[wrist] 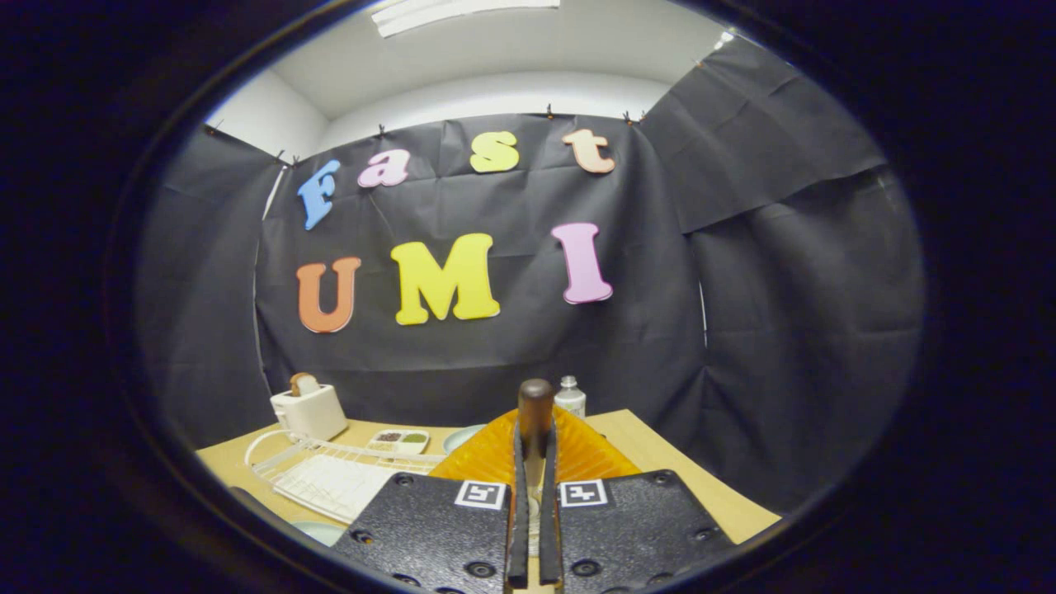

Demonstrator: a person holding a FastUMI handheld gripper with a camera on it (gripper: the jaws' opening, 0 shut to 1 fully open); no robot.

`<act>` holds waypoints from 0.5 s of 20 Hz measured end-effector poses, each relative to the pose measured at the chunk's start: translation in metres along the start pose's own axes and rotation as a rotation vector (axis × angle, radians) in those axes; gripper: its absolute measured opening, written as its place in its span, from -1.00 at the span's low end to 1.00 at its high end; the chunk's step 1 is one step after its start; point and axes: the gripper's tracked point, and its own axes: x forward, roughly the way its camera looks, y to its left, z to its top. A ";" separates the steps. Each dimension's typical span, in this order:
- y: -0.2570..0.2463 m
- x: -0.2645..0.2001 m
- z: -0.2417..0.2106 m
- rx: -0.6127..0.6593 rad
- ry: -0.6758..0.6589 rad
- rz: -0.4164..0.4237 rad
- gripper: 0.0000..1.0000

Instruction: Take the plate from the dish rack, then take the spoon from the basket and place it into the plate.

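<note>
Jaws (533, 462) clamped on spoon (535, 406)

Spoon (535, 412) bowl hidden between the closed jaws.

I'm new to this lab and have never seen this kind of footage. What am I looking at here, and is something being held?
The camera rides on a hand-held gripper that a person carries; its two black fingers point forward. They are closed on a spoon's brown handle, upright between them. Just beyond lies an orange plate on a wooden table. To the side sit a white dish rack, a white toaster, a small divided tray and a bottle.
</note>
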 end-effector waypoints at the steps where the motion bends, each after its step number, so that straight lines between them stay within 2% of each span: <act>1: 0.015 -0.011 0.002 0.009 -0.003 0.024 -0.80; 7: 0.110 -0.059 -0.024 0.017 0.033 0.186 -0.79; 10: 0.149 -0.071 -0.052 0.044 0.069 0.249 -0.79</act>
